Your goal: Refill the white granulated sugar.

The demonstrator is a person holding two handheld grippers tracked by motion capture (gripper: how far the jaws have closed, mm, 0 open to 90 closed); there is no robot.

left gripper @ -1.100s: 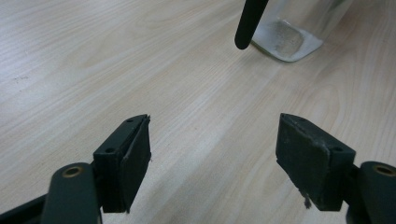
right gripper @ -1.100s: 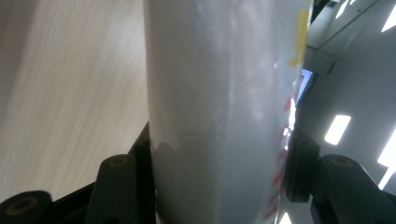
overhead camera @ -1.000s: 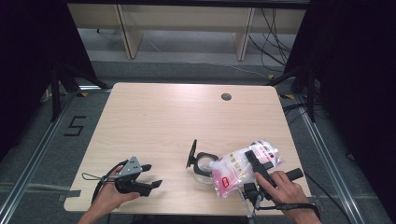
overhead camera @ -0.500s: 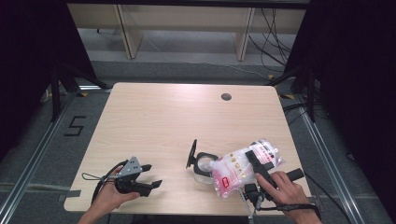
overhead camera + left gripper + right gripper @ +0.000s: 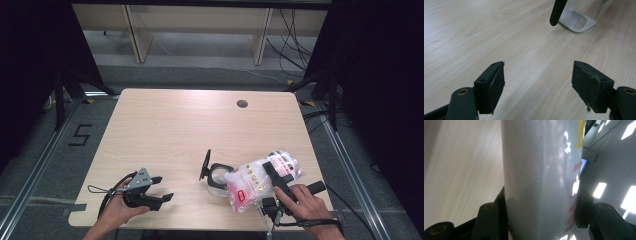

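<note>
A clear plastic pouch (image 5: 252,182) with red print lies tilted at the table's front right, its lower end against a clear jar (image 5: 218,181) whose black lid (image 5: 205,164) stands flipped up. My right gripper (image 5: 273,173) is shut on the pouch; in the right gripper view the pouch (image 5: 541,177) sits pressed between the two jaws of the right gripper (image 5: 541,210). My left gripper (image 5: 162,189) rests in a hand near the front left edge, open and holding nothing. In the left gripper view the left gripper (image 5: 539,77) faces bare wood, with the jar's base (image 5: 577,19) and lid (image 5: 557,11) farther off.
The light wooden table (image 5: 175,125) has a round dark grommet (image 5: 242,103) near its far edge. Shelf legs and cables stand on the floor behind it. A tape mark (image 5: 80,135) lies on the floor at the left.
</note>
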